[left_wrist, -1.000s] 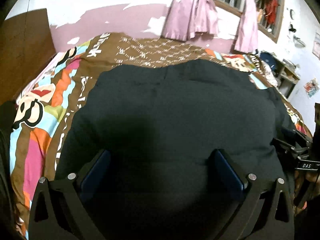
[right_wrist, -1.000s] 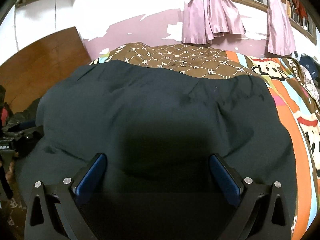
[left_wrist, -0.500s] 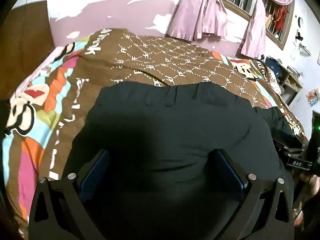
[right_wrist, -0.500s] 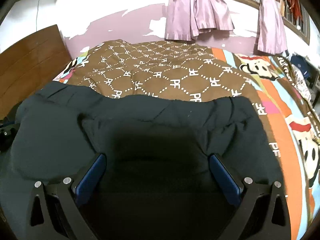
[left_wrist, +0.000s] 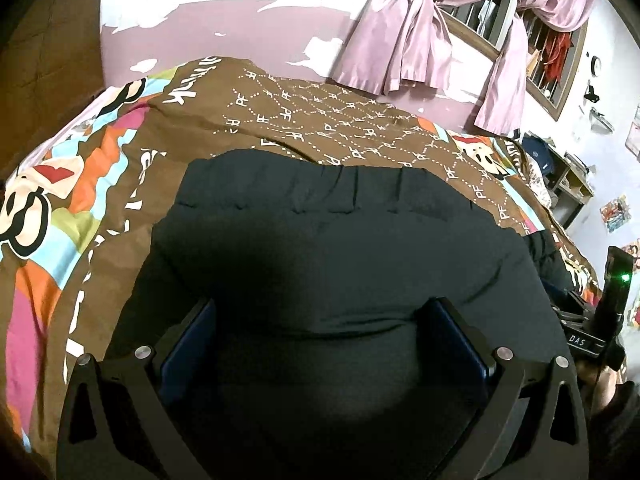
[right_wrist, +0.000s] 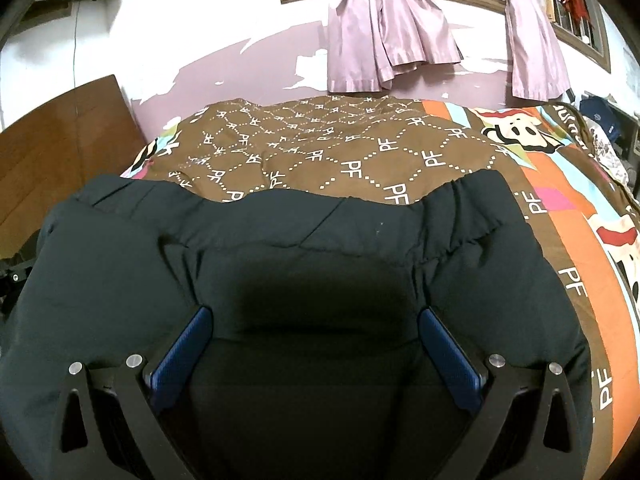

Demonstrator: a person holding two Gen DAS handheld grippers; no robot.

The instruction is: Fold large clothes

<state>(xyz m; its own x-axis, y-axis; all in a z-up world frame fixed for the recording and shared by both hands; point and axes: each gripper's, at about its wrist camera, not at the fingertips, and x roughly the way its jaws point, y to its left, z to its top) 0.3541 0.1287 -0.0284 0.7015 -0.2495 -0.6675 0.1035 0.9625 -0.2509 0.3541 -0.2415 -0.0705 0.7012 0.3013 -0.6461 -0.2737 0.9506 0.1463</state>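
Note:
A large dark padded garment lies spread on the bed and fills the lower half of both views. Its gathered far hem runs across the brown quilt. My left gripper is open, its blue pads wide apart over the cloth, which bulges up between them. My right gripper is likewise open above the garment, with its blue pads well apart. Part of the right gripper's black body shows at the right edge of the left wrist view.
The bed wears a brown quilt with white lettering and bright cartoon borders. A wooden headboard stands at the left. Behind are a peeling pink wall, pink curtains and cluttered shelves at the far right.
The garment's far edge has drawn nearer in both views, and much more brown quilt shows beyond it. Both grippers stayed at the same wide opening.

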